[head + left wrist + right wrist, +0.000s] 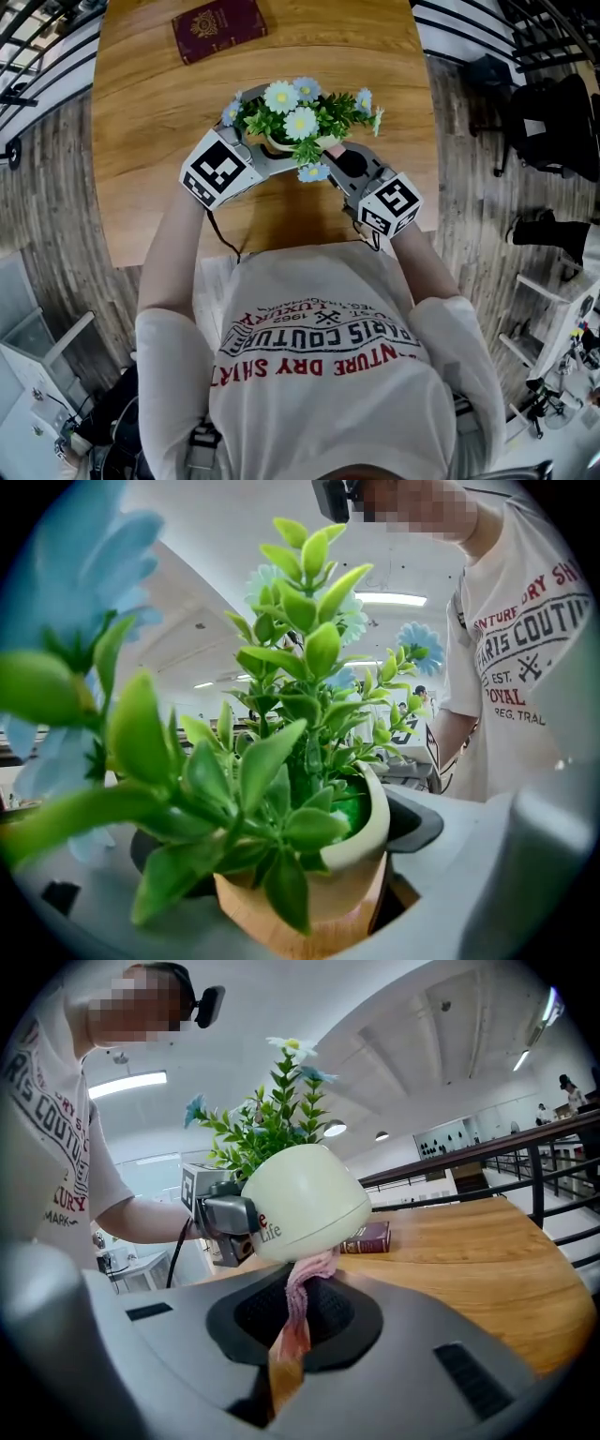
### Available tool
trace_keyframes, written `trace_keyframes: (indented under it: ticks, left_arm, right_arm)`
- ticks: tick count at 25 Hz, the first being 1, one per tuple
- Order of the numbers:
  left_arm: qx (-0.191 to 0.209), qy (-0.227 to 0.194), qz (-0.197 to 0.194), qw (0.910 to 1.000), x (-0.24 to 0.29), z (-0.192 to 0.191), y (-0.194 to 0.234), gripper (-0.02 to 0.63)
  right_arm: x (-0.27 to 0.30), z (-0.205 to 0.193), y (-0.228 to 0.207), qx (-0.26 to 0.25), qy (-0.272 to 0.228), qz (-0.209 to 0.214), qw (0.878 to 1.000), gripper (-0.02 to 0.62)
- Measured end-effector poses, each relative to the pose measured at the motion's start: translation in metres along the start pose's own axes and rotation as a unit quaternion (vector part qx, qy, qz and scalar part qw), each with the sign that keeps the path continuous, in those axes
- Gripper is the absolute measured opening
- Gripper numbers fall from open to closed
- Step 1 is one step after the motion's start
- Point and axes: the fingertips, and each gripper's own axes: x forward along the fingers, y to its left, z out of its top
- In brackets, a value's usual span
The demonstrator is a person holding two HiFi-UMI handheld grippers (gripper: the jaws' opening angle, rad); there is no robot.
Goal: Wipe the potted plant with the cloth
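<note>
The potted plant (298,116), with green leaves and pale blue and white flowers, sits in a cream pot (305,1202) with a wooden base (319,911). My left gripper (265,148) is shut on the pot (361,850) and holds it tilted above the table; it also shows in the right gripper view (225,1224). My right gripper (332,161) is shut on a pink cloth (302,1290). The cloth's upper end touches the pot's rounded underside. From the head view the foliage hides most of the pot.
A dark red booklet (219,28) lies at the far side of the round wooden table (141,112) and shows behind the pot (367,1237). Black railings (37,37) run past the table's far edges. The person stands at the near edge.
</note>
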Motion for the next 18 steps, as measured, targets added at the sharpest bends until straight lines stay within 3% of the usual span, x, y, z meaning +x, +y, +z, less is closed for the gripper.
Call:
trace_keyframes:
  ticks: [10,14,18]
  left_arm:
    - [0.008,0.009,0.006,0.9999,-0.003,-0.016,0.002,0.525]
    - [0.011,0.022,0.005,0.9997,0.001,-0.031,0.0,0.525]
    - [0.018,0.049,0.01,0.9986,0.008,-0.059,-0.002,0.525]
  right_arm:
    - [-0.02,0.008,-0.041,0.047,-0.017,-0.046,0.998,0.037]
    - [-0.022,0.007,-0.055,0.041,-0.006,-0.059,0.997,0.037]
    - [-0.025,-0.005,-0.079,0.016,0.02,-0.109,0.994,0.037]
